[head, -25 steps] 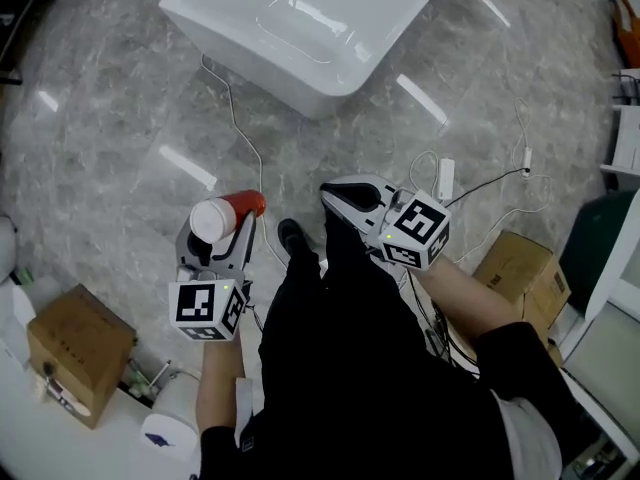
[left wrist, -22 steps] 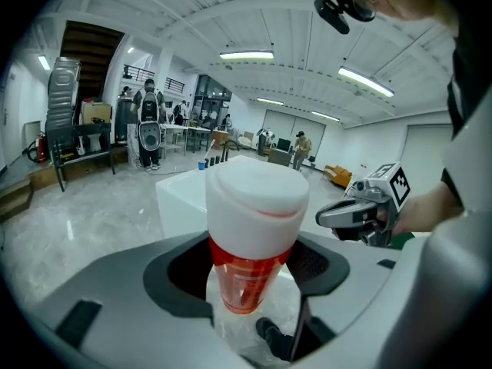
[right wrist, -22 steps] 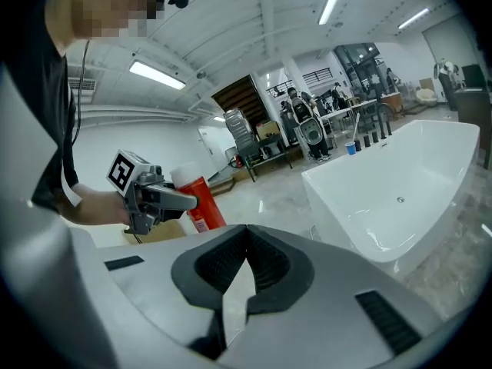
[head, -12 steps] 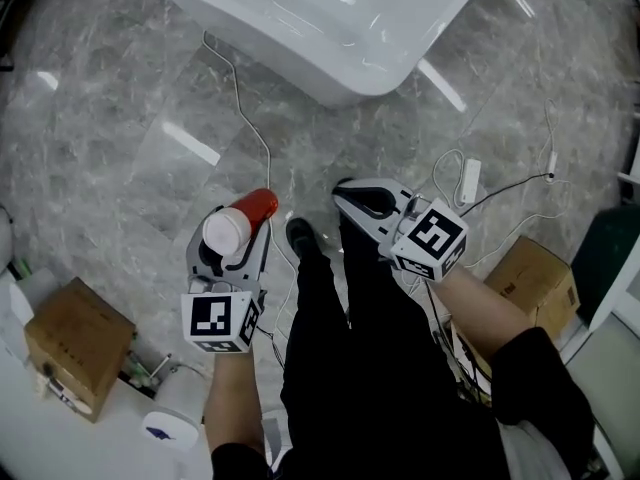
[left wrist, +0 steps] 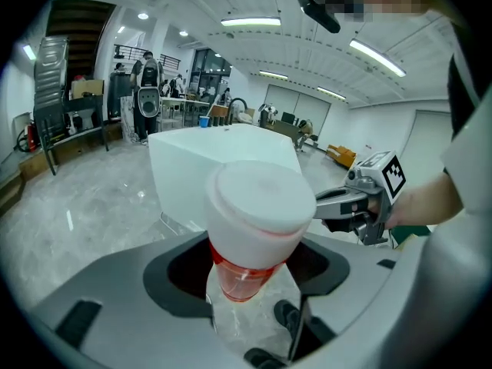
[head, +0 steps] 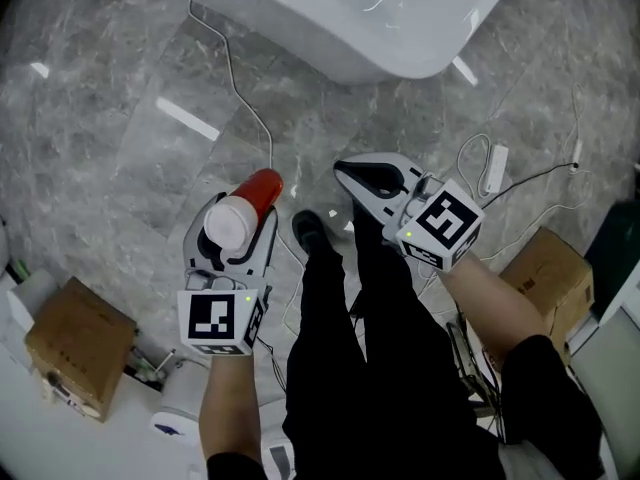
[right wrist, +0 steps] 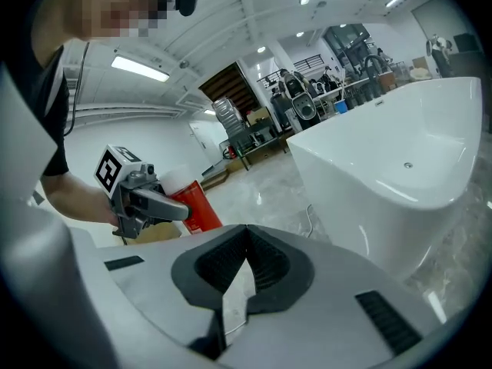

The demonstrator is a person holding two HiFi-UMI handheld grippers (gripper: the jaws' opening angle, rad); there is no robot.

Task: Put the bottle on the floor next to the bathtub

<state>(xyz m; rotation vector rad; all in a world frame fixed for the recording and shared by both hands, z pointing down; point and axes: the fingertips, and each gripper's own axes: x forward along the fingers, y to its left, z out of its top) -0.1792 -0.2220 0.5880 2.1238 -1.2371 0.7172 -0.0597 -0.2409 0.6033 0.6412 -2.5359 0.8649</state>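
Grips the bottle (head: 240, 213) in the left gripper (head: 238, 230), jaws spread wide and pressed on its two sides, at lower left of centre in the head view. Carries it roughly upright, with the cap upward toward the head camera and the red body downward. Sets the long axis near vertical, leaning so that the base lies up and to the right of the cap in that frame. Holds it in the air over the floor (head: 120, 118), well apart from the bathtub (head: 400, 28) along the top edge. Appears upright too at the left of the right gripper view, cap on top.

Closes the right gripper (head: 352, 175) on nothing, jaw tips meeting, just right of centre above the black trousers (head: 380, 368) and a black shoe (head: 308, 230).

Stands on polished grey marble-patterned tiles streaked with pale reflections. Includes a thin white cable (head: 248, 108) trailing from the tub's foot down toward centre. Includes also a cardboard box (head: 70, 343) at lower left and a second cardboard box (head: 545, 278) at right. Opens, in the gripper views, into a large hall under a white ceiling (left wrist: 269, 44) with strip lights (left wrist: 250, 22).

Looks like a cylinder of translucent red plastic under a broad, matt white cap, the cap wider than the body. Carries no legible label.
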